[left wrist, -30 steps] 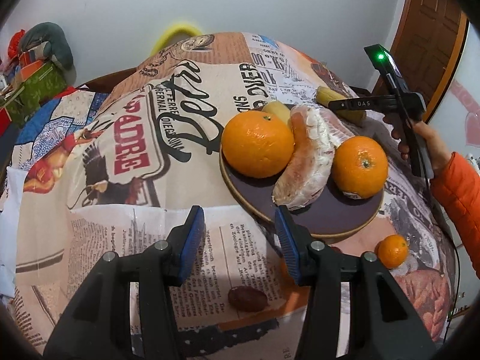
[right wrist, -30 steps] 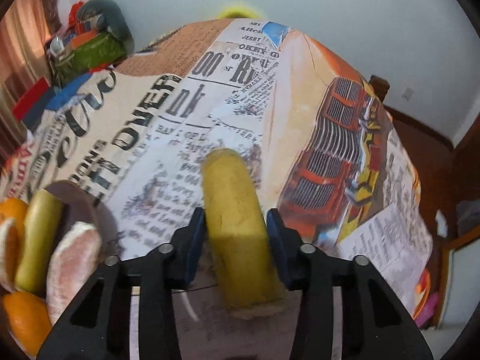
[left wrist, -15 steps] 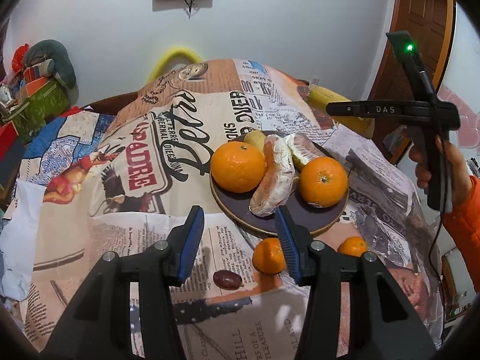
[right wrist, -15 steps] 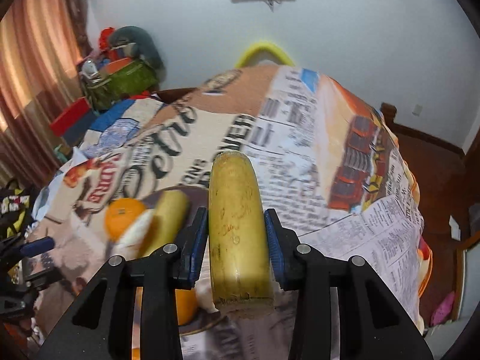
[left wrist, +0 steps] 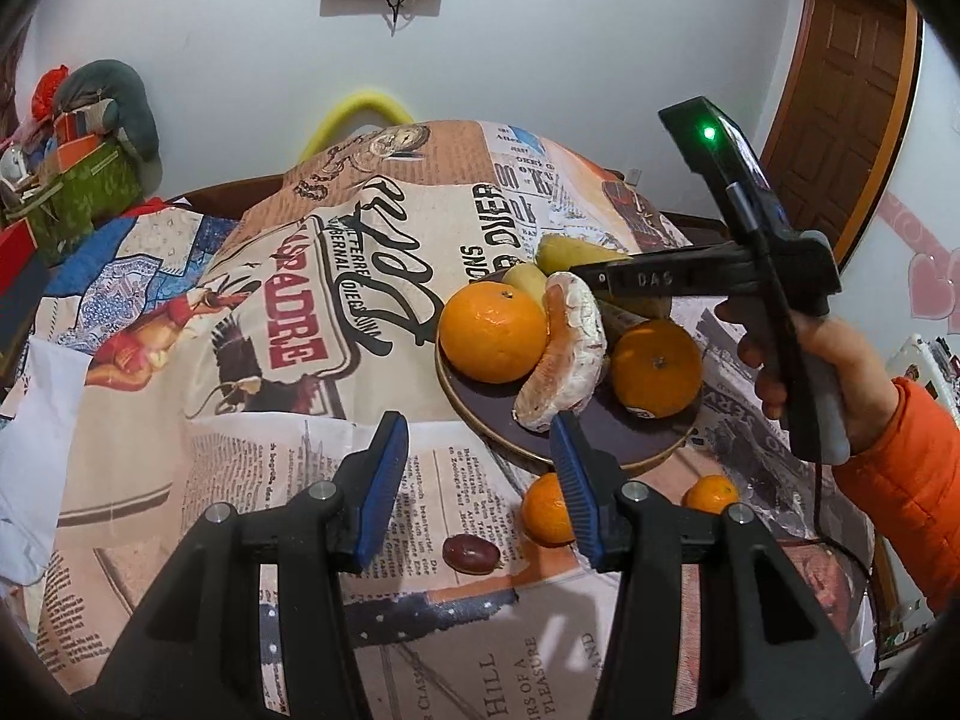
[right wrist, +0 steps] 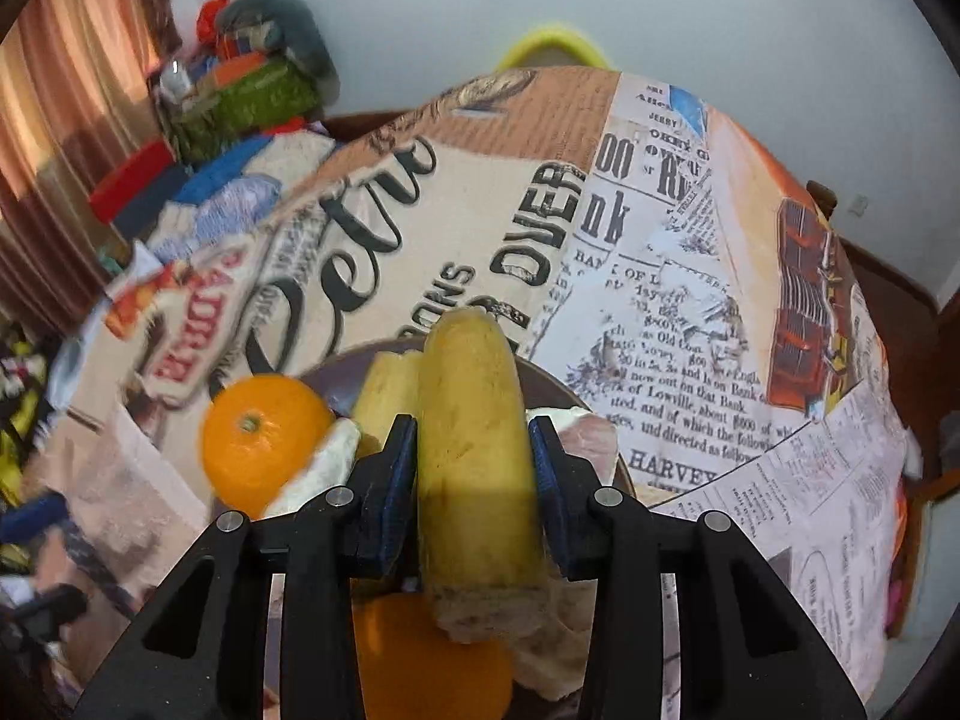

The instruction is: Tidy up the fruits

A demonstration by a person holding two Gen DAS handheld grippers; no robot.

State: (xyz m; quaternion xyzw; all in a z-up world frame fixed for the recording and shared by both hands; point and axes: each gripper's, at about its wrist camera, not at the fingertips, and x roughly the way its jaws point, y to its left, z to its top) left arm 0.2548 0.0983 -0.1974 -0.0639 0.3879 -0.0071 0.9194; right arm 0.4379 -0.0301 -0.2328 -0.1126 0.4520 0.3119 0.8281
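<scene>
A dark round plate (left wrist: 606,441) holds two oranges (left wrist: 493,334), a peeled pomelo wedge (left wrist: 564,354) and a banana piece (left wrist: 523,282). My right gripper (right wrist: 474,474) is shut on a yellow banana piece (right wrist: 474,432) and holds it over the plate's far side; it also shows in the left wrist view (left wrist: 606,285). My left gripper (left wrist: 480,480) is open and empty above the cloth, in front of the plate. Two small tangerines (left wrist: 543,510) and a dark grape (left wrist: 471,553) lie on the cloth near the plate's front edge.
The table wears a newspaper-print cloth (left wrist: 300,300). Bags and boxes (left wrist: 78,168) are piled at the far left. A wooden door (left wrist: 846,114) stands at the right. A yellow chair back (left wrist: 360,114) shows behind the table.
My right gripper has carried the banana piece left and down, from beside the plate to over it. My left gripper has drawn back and the view has steadied.
</scene>
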